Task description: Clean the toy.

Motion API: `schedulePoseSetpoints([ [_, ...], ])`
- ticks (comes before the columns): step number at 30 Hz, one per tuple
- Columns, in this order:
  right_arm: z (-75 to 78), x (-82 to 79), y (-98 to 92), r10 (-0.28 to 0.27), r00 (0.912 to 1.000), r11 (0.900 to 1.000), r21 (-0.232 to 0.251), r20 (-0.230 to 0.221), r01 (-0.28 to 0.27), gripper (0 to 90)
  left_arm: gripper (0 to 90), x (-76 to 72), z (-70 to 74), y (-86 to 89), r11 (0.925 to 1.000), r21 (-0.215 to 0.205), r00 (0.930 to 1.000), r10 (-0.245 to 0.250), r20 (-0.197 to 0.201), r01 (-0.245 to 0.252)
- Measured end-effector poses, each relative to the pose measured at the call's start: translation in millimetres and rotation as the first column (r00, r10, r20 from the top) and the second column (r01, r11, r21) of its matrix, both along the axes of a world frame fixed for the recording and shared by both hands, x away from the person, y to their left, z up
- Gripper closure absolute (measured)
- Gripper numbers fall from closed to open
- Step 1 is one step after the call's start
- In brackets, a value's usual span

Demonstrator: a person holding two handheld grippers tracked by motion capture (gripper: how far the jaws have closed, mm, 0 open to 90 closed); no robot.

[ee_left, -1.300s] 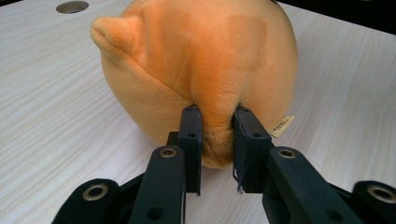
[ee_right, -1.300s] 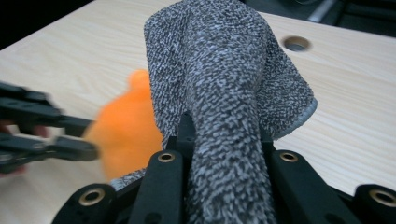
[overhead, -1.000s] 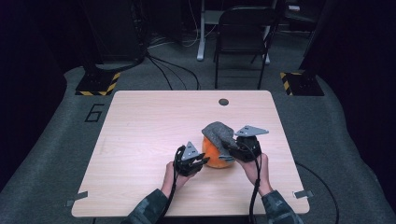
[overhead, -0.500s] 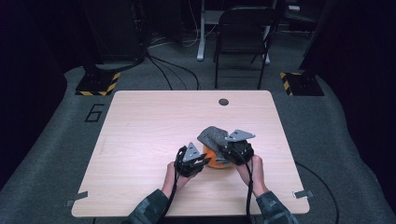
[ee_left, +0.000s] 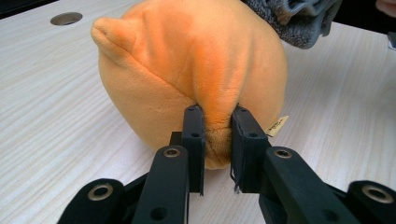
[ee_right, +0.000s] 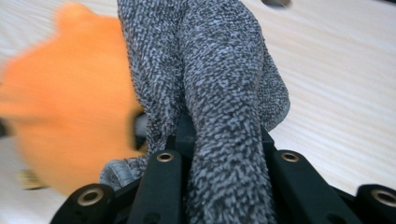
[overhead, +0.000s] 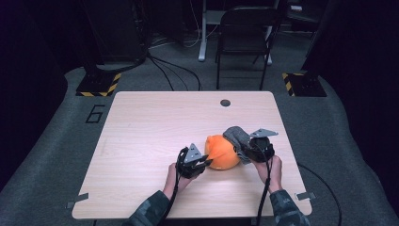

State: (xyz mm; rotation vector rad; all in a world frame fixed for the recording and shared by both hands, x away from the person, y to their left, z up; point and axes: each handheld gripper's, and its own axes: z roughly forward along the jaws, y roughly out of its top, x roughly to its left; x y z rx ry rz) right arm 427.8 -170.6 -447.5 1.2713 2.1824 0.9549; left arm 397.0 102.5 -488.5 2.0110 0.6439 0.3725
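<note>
An orange plush toy point(overhead: 220, 151) rests on the wooden table point(overhead: 155, 127). My left gripper point(overhead: 206, 163) comes at it from the left and is shut on a fold of its orange fabric point(ee_left: 215, 100), low on the near side point(ee_left: 217, 116). A grey fuzzy cloth point(overhead: 235, 135) lies against the toy's upper right. My right gripper point(overhead: 245, 149) is shut on that cloth, which drapes over and hides its jaws point(ee_right: 219, 135). In the right gripper view the grey cloth point(ee_right: 219, 70) stands close up, with the orange toy point(ee_right: 60, 107) blurred to its left.
A round cable hole point(overhead: 225, 102) sits near the table's far edge. A folding chair point(overhead: 244, 37) stands beyond the table, with striped floor bases point(overhead: 99, 84) at both far corners. Bare tabletop spreads to the left and far side of the toy.
My right gripper has shifted right and a little lower with the grey cloth, drawing it from the toy's top toward its right side. The left gripper has kept still.
</note>
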Motion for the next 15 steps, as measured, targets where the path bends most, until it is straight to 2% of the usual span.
schedulePoseSetpoints([
  [1,-3.3,1.9,-2.5,-0.018,0.9998,1.0,0.008,-0.011,0.018,73.2,77.3,0.0,0.1,-0.1,1.0,0.002,1.0,0.0,0.002,0.0],
  [4,-13.7,7.4,-11.4,-0.061,0.9968,0.998,-0.02,-0.052,0.06,73.0,77.2,0.5,-0.3,0.4,1.0,0.0,1.0,0.005,-0.001,-0.005],
  [7,-23.8,12.9,-20.1,-0.081,0.993,0.997,-0.022,-0.086,0.079,73.0,77.1,1.1,0.0,1.4,1.0,-0.001,1.0,0.001,-0.006,-0.001],
  [9,-22.3,12.7,-21.6,-0.085,0.992,0.996,-0.007,-0.093,0.085,73.0,77.1,1.0,0.1,1.2,1.0,0.0,1.0,0.0,-0.005,0.0],
  [13,-4.1,6.1,-19.7,-0.069,0.997,0.997,0.028,-0.036,0.07,73.0,77.0,0.8,0.0,0.9,1.0,-0.003,1.0,0.004,-0.005,-0.004],
  [15,7.5,0.7,-15.6,-0.037,0.9993,0.998,0.052,-0.003,0.037,73.0,77.0,0.5,-0.1,0.5,1.0,-0.005,1.0,0.007,-0.004,-0.007],
])
